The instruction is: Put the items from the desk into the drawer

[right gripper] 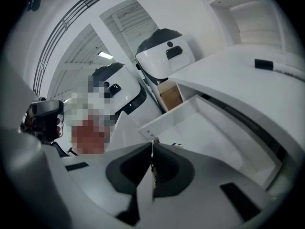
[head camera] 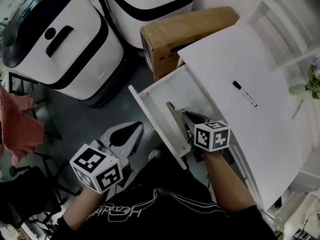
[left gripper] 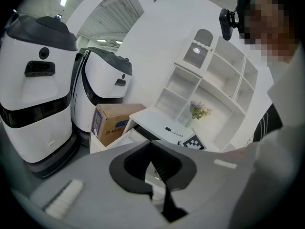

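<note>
The white drawer (head camera: 156, 120) stands pulled out from the white desk (head camera: 235, 54). My right gripper (head camera: 170, 106) reaches down into it, jaws closed, and in the right gripper view (right gripper: 152, 142) a thin metallic item (right gripper: 153, 170) shows pinched in the seam between them. A small dark thing (right gripper: 177, 144) lies on the drawer floor (right gripper: 214, 128) just ahead. A black-capped white marker (head camera: 244, 93) lies on the desk top. My left gripper (head camera: 140, 129) hangs shut and empty left of the drawer front, above the floor.
A cardboard box (head camera: 185, 29) sits on the floor behind the drawer. Two large white-and-black machines (head camera: 60, 44) stand at the left. White shelves (head camera: 285, 19) and a small flower vase (head camera: 312, 84) are at the desk's far side. A pink cloth (head camera: 17, 124) hangs at the left edge.
</note>
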A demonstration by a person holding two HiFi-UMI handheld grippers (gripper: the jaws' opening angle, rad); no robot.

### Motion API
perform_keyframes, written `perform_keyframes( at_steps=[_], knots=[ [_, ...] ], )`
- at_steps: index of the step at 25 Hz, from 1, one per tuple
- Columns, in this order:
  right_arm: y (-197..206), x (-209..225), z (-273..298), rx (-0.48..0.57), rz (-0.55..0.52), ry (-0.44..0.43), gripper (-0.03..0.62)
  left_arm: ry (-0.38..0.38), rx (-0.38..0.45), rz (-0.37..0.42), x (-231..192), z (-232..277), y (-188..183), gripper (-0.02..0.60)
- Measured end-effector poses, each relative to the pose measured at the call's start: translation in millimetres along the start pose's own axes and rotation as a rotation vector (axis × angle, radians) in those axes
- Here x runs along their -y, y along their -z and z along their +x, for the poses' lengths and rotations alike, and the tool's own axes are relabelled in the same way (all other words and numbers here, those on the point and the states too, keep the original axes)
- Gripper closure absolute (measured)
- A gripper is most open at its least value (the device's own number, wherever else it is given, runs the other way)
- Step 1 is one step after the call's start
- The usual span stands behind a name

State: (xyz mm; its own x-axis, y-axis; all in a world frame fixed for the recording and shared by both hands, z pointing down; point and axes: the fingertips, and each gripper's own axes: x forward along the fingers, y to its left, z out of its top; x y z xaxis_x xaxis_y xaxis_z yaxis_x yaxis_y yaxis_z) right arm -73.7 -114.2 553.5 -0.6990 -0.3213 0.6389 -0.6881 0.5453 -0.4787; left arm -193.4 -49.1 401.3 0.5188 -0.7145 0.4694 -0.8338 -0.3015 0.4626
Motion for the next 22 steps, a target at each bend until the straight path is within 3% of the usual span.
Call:
perform_keyframes(
  at_steps=[7, 15, 22],
  knots=[
    [26.7, 20.6, 43.7, -0.069, 0.072, -0.019, 0.579, -0.049, -0.01, -0.037, -21.2, 2.2, 9.0, 0.574],
    [43.7, 21.7, 75.8, -0.093, 0.071, -0.062, 0.579, -0.074, -0.021, -0.055, -37.6, 7.2, 14.6, 0.574],
    [62.9, 29.9, 88.6, -0.137, 0.061, -0.017, 0.578, -0.091, -0.027, -0.071, -46.9, 6.9, 22.4, 0.574]
  ],
)
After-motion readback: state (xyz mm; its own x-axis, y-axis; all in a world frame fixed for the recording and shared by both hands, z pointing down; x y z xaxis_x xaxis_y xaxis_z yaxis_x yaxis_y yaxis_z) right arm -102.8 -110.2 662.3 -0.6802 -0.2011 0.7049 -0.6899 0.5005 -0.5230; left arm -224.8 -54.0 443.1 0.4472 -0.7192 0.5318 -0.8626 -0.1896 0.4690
